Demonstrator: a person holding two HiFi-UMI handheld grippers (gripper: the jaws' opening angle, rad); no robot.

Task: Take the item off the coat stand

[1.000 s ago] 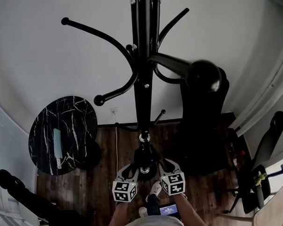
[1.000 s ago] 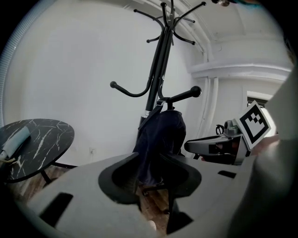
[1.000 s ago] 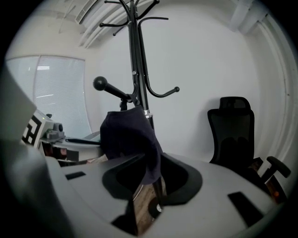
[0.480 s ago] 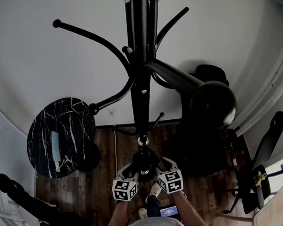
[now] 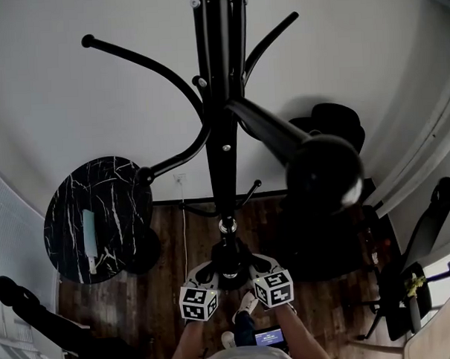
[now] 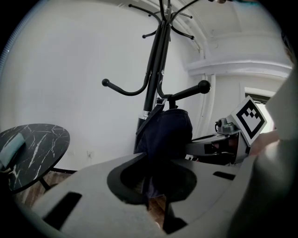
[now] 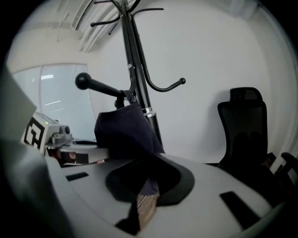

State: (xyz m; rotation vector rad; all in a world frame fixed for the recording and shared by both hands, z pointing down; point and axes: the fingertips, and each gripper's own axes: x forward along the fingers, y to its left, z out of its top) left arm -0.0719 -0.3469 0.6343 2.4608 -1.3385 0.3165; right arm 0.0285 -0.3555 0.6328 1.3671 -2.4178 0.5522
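Since a second ago the stand (image 5: 223,101) has slid in my head view, its near knobbed arm swinging lower and to the right, while my two hands have hardly shifted. Both sets of fingers have just been closing, with cloth between them. The left gripper (image 6: 156,188) reaches in at the left of the stand's pole, tipped a little downward, its fingers (image 6: 93,195) narrow and pinching the lower edge of the dark blue item (image 6: 165,132). The right gripper (image 7: 146,186) mirrors it at the pole's right, fingers (image 7: 223,186) nipped on the same cloth. The item hangs from a knobbed arm low on the stand, against the pole. Each gripper's cube shows black-and-white square markers. A marbled table (image 5: 100,210) stands left of the stand.
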